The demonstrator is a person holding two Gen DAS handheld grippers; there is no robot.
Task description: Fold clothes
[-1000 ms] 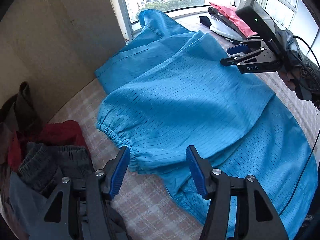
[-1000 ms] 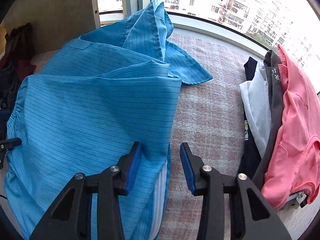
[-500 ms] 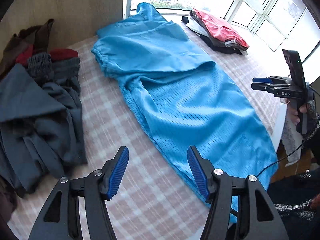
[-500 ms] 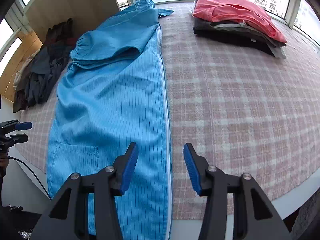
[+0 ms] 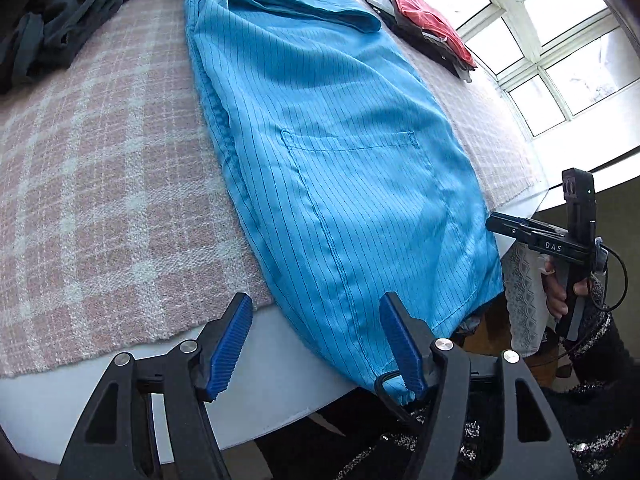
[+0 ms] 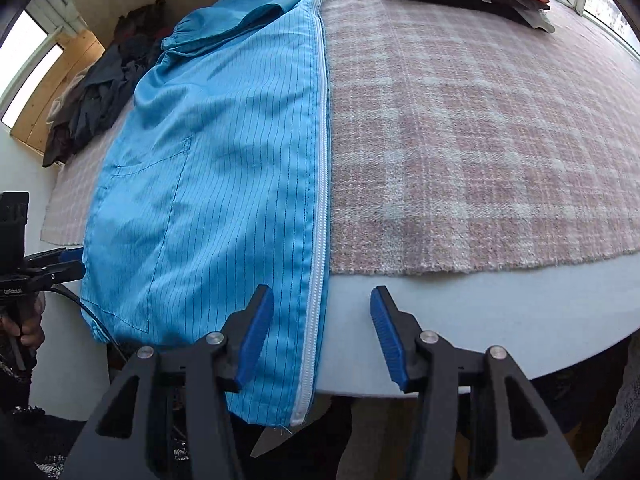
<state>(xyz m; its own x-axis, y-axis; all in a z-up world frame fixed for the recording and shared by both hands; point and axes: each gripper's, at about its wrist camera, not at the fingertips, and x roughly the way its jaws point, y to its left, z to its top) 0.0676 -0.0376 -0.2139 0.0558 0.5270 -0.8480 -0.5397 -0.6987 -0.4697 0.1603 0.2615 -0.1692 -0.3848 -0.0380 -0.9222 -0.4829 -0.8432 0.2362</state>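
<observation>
A light-blue pinstriped coat [image 5: 340, 152] with a white zipper [image 6: 320, 184] lies lengthwise on the table, a sleeve folded over its far end and a pocket facing up. Its hem hangs over the near table edge. My left gripper [image 5: 318, 344] hovers over the hem's left corner with its jaws opening. The cloth lies under the gap and the right finger, and the pads do not press it. My right gripper [image 6: 322, 336] straddles the zipper edge at the hem, jaws opening too, nothing pinched. Each gripper shows in the other view: right gripper [image 5: 516, 228], left gripper [image 6: 60, 264].
A pink plaid mat [image 6: 480, 140] covers the white table [image 6: 500, 312]. A folded stack with a red top [image 5: 428, 28] sits at the far right by the windows. A heap of dark clothes [image 5: 60, 20] lies at the far left. The person's hand [image 5: 560, 296] holds the right gripper.
Both grippers have travelled back along the coat from its sleeve end to the hem at the near table edge. Their jaws stand a little wider. The coat lies unmoved.
</observation>
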